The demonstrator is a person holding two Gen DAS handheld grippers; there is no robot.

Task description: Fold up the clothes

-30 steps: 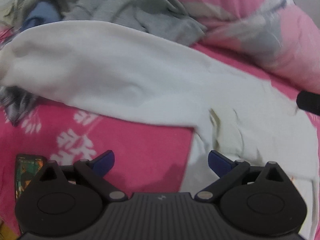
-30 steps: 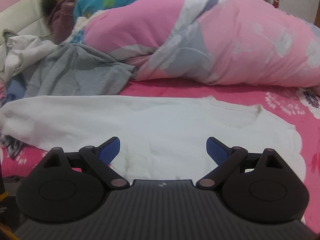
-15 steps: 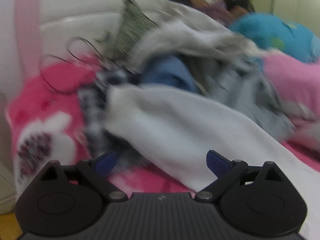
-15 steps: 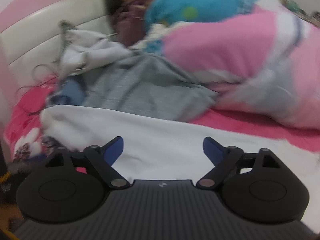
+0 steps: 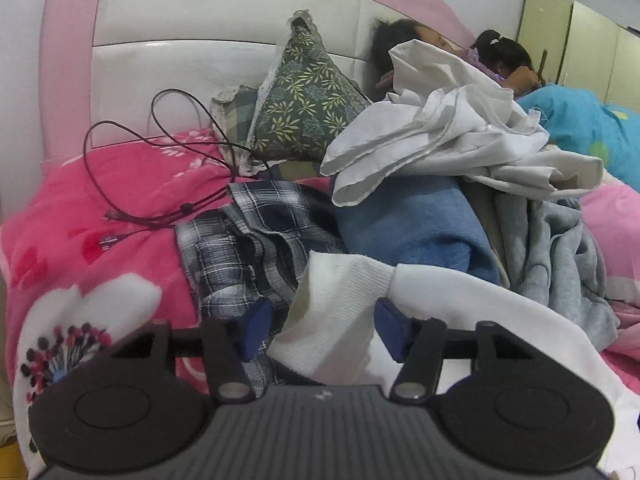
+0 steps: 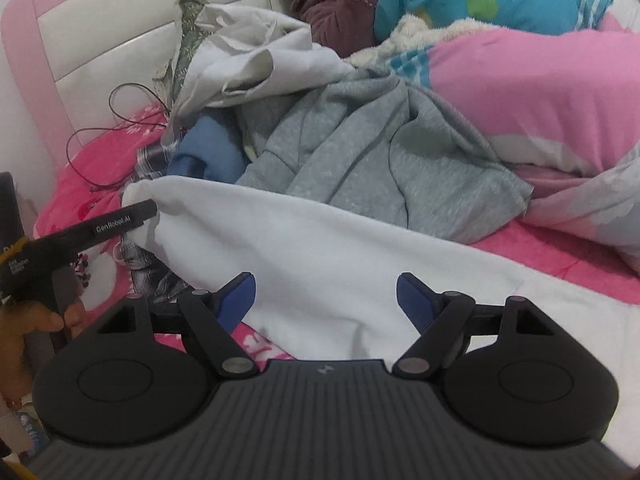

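Straddling the ribbed cuff (image 5: 340,312) of the long white knit garment (image 6: 320,248) on the pink bed (image 5: 120,208), left gripper (image 5: 320,330) released | right gripper (image 6: 326,300) hovering spread | risking snagging the checked cloth (image 5: 240,240) underneath.

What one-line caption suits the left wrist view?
Left hand-held gripper, open, straddles the white garment's ribbed cuff beside a plaid shirt.

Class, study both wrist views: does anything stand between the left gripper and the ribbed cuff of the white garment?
Nothing visible does. The ribbed cuff already lies between the open fingers of the left gripper, with the plaid cloth lying under and beyond it.
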